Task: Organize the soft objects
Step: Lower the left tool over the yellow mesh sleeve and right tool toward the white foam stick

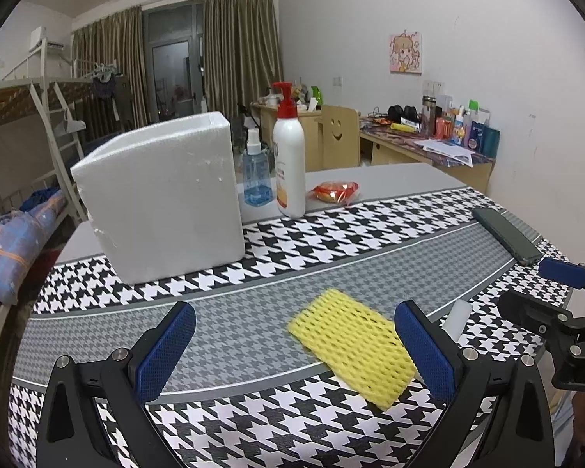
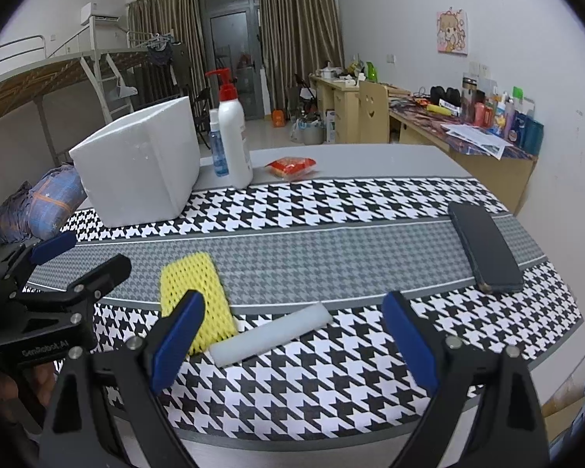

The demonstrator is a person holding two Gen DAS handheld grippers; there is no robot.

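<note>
Both our claws hover spread above the table, gripping nothing.
Our left gripper (image 1: pixel 294 345) frames the yellow foam net (image 1: pixel 351 345); our right gripper (image 2: pixel 292 337) frames the white foam stick (image 2: pixel 271 333).

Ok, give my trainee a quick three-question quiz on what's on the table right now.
1. True or false: the left gripper is shut on the yellow foam net.
2. What white soft piece lies between the right gripper fingers' line of view?
3. The phone lies: A) on the foam box B) on the patterned cloth C) beside the pump bottle.

Key: 1 false, both open; 2 the white foam roll; 3 B.
</note>
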